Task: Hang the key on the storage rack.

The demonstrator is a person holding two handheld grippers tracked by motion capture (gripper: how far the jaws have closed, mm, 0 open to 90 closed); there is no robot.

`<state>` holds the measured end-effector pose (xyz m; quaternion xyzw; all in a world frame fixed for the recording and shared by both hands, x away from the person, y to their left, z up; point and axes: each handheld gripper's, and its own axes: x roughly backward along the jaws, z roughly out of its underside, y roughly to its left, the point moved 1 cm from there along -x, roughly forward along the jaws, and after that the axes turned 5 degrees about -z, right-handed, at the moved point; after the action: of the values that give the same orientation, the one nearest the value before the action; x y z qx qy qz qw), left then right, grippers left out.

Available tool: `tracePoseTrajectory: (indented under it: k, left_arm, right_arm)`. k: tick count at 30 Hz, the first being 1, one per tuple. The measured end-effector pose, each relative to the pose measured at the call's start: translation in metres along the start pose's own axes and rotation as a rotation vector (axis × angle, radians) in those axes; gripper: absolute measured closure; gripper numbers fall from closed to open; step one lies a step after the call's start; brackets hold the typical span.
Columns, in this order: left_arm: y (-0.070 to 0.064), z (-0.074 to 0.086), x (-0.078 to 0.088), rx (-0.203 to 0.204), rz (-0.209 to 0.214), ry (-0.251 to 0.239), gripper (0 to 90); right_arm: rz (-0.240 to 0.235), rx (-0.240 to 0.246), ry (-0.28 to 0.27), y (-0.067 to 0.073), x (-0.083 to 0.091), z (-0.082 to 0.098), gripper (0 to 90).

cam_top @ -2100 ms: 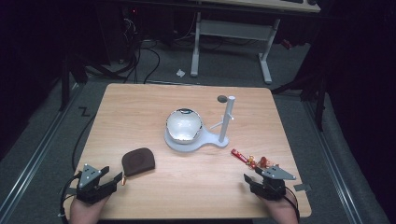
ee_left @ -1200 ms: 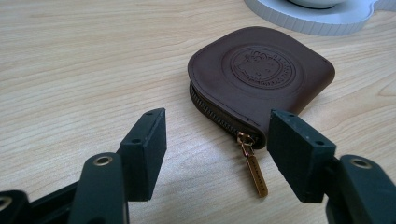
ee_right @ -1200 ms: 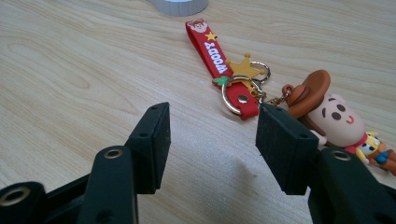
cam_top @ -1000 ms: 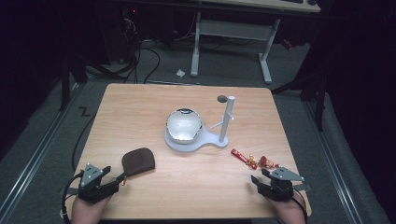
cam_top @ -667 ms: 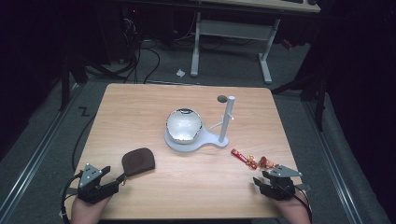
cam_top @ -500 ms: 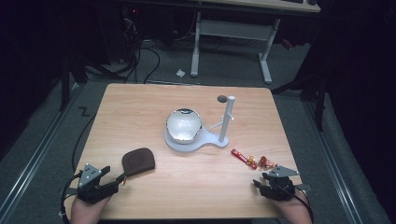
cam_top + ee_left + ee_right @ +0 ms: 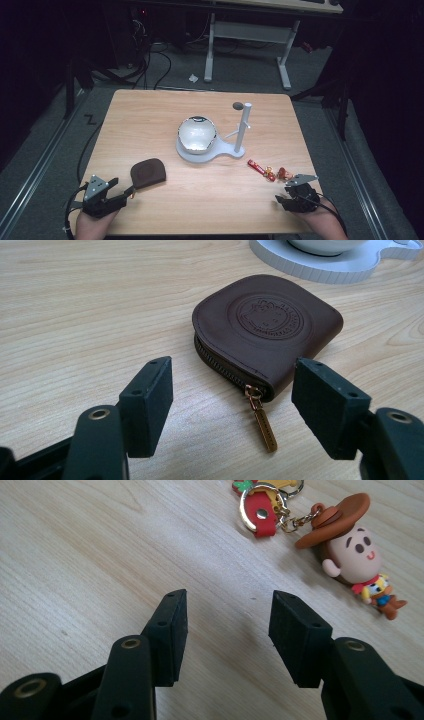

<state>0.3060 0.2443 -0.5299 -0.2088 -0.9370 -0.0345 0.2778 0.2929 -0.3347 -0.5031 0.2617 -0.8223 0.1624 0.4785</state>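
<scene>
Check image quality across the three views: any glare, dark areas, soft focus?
High view: table well lit, surroundings nearly black; bright glare on the shiny bowl. Left gripper view: even light, brown pouch and its embossing sharp. Right gripper view: keychain figure sharp, nearest jaw bases slightly soft, a faint shadow on the wood between the jaws.

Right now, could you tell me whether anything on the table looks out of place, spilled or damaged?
Nothing stands out. The pouch lies flat and zipped, its pull trailing on the wood. The keychain lies intact, on its side, beyond the right gripper. The bowl sits level on its stand. No spill shows.
</scene>
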Motion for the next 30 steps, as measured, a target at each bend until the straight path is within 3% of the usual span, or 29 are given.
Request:
tracePoseTrajectory:
  k: [4,6,12,21,30]
  left_arm:
    - [0.000,0.000,0.000,0.000,0.001,0.001,33.4]
    - [0.000,0.000,0.001,0.000,0.002,0.000,33.4]
    - [0.001,0.000,0.001,0.004,0.002,-0.001,33.4]
    - [0.002,0.001,0.001,0.010,0.002,0.002,33.4]
    - [0.003,0.001,0.000,0.012,0.005,0.005,33.4]
  right_arm:
    - [-0.003,0.024,0.064,-0.002,0.004,-0.010,48.9]
    - [0.018,0.065,0.111,-0.006,0.008,-0.019,47.8]
    - [0.060,0.115,0.173,-0.021,0.015,-0.038,46.2]
    - [0.082,0.155,0.215,-0.041,0.014,-0.054,50.3]
    - [0.089,0.174,0.268,-0.048,0.000,-0.054,52.5]
